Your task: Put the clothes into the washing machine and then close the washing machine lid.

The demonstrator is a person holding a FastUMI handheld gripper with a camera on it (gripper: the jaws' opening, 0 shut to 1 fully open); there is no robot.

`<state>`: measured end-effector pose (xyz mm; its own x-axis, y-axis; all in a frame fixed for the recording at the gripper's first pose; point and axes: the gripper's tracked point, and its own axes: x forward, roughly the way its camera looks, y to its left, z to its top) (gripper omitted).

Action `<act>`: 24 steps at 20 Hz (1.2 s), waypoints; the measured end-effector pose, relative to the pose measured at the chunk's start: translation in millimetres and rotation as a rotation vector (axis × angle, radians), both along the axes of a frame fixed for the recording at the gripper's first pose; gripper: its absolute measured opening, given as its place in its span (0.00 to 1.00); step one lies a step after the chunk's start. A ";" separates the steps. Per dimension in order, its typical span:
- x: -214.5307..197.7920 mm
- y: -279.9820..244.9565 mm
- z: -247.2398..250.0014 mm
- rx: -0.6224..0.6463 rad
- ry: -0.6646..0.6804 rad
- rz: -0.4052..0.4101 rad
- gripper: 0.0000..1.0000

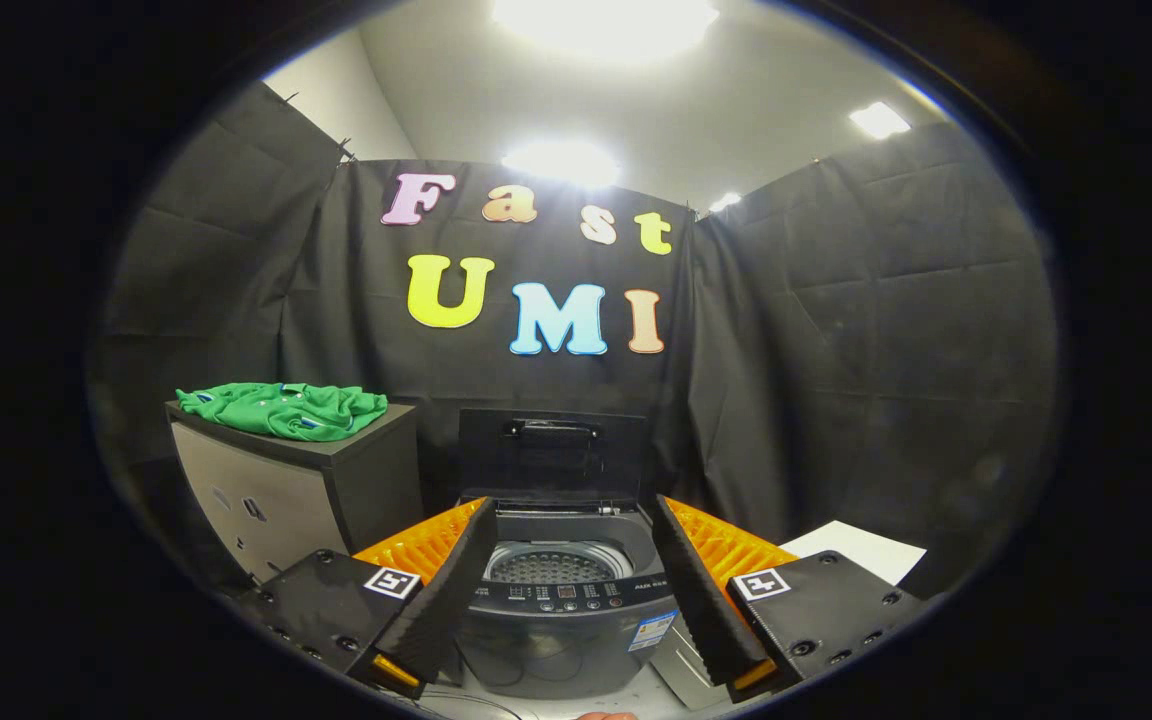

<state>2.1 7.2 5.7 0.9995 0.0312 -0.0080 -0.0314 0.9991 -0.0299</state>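
The hand-held gripper is released: its two fingers stand wide apart with nothing between them, framing the washing machine just ahead. The machine's lid is raised upright at the back, handle facing forward, and the perforated drum looks empty from here. The control panel runs along the machine's front edge.

The clothes, a crumpled green garment, lie on top of a dark cabinet standing beside the machine, well apart from the fingers. The garment covers most of the cabinet's top, reaching toward its front edge.

Judgement: the step in hand is fetching the garment; nothing is loaded yet.

Recommendations:
- Swing toward the cabinet with the fingers kept spread.
- Pinch a raised fold near the middle of the heap, not a trailing edge, so the cloth lifts in one bundle.
- Lift clear of the cabinet's top edge before crossing over, so no hem drags or snags.
- Keep away from the upright lid while carrying, lest it drop early.
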 end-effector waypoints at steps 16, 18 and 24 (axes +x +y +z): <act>117.2 229.9 109.3 0.137 0.076 0.385 0.97; 132.6 259.5 112.2 0.094 0.101 0.390 0.97; 158.6 359.3 108.0 -0.005 0.271 0.439 0.97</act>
<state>160.6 366.6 113.7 0.8542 0.4466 -0.2662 -0.4550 0.8899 0.0327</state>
